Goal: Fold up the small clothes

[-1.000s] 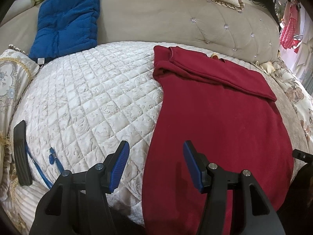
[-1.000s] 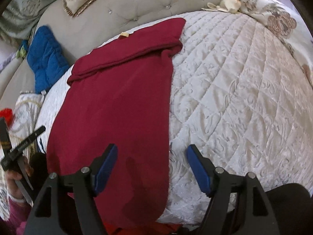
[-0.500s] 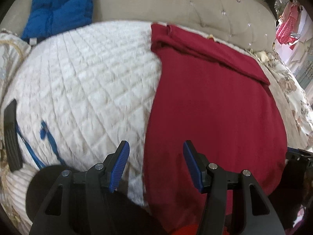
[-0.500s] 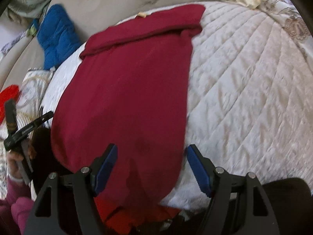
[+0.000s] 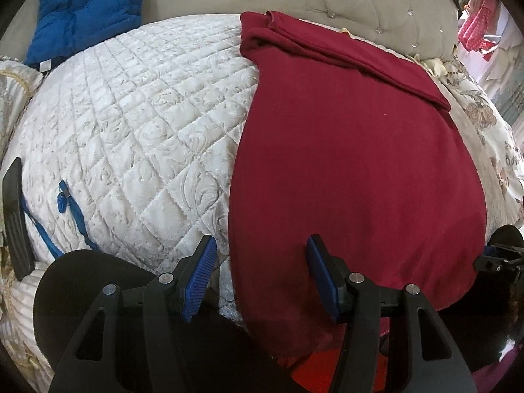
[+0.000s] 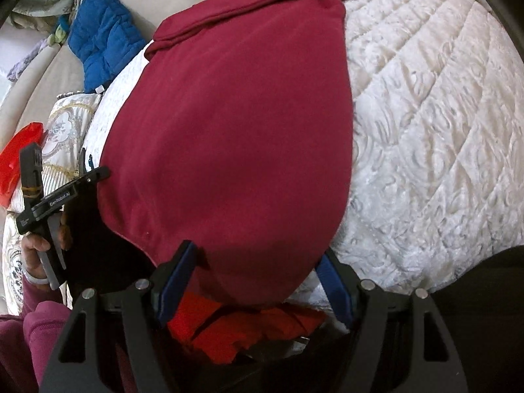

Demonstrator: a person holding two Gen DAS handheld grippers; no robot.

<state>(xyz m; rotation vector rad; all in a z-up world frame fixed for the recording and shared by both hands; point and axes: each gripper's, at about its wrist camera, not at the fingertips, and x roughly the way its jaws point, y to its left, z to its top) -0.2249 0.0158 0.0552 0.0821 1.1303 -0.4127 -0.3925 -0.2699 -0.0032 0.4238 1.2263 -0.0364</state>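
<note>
A dark red garment (image 5: pixel 353 163) lies flat on the white quilted bedcover (image 5: pixel 131 114), its far end folded over in a band. My left gripper (image 5: pixel 262 252) stands open over the garment's near left edge, one finger above the quilt and the other above the cloth. In the right wrist view the garment (image 6: pixel 235 137) fills the middle, and its near hem hangs over the bed's edge. My right gripper (image 6: pixel 255 258) is open wide, its blue pads either side of that hem without pressing it. A hand holds the left gripper (image 6: pixel 49 203) at the far left.
A blue cushion (image 5: pixel 85 9) leans on the beige tufted headboard (image 5: pixel 376 3). A black flat item (image 5: pixel 13 216) with a blue lanyard lies at the quilt's left edge. Bright orange-red cloth (image 6: pixel 249 324) sits below the bed's near edge. Patterned pillows flank the quilt.
Both grippers have sunk and tipped downward toward the garment's near end. The right gripper's fingers now stand either side of the hem. Neither opening has changed.
</note>
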